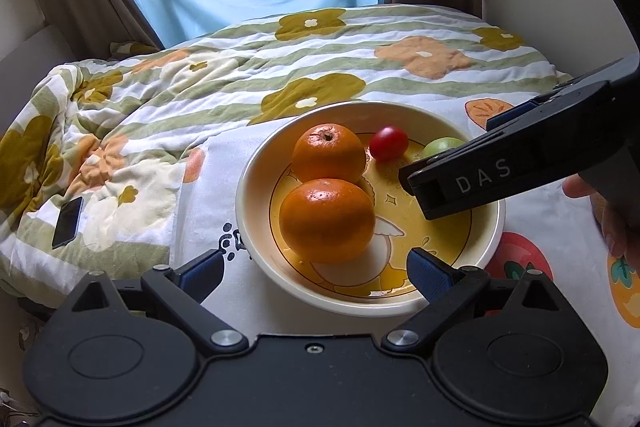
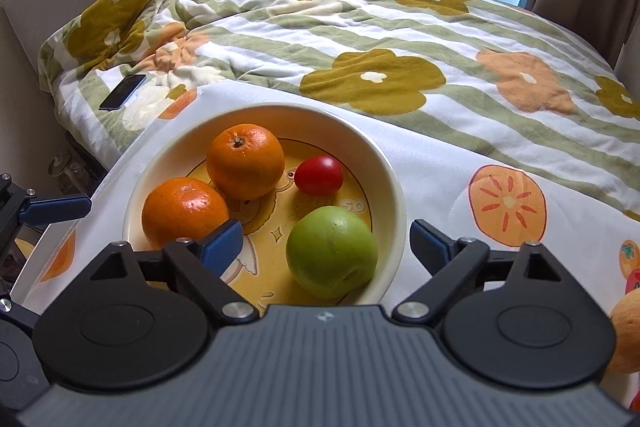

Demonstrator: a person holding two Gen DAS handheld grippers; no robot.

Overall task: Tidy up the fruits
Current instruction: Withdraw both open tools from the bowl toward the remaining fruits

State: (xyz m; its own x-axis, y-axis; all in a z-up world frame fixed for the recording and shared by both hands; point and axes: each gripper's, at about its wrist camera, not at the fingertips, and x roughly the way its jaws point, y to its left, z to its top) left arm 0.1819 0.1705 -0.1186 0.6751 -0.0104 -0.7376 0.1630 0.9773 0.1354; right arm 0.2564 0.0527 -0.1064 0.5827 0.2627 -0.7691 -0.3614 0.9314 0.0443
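A cream bowl with a yellow cartoon bottom holds two oranges, a small red tomato and a green apple. In the right wrist view the bowl shows the oranges, the tomato and the apple. My left gripper is open and empty, straddling the bowl's near side by the front orange. My right gripper is open above the green apple, not touching it; it also shows in the left wrist view, over the bowl's right side.
The bowl sits on a white fruit-print cloth beside a bed with a floral quilt. A black phone lies on the quilt at left. Another orange-coloured fruit lies at the right edge of the right wrist view.
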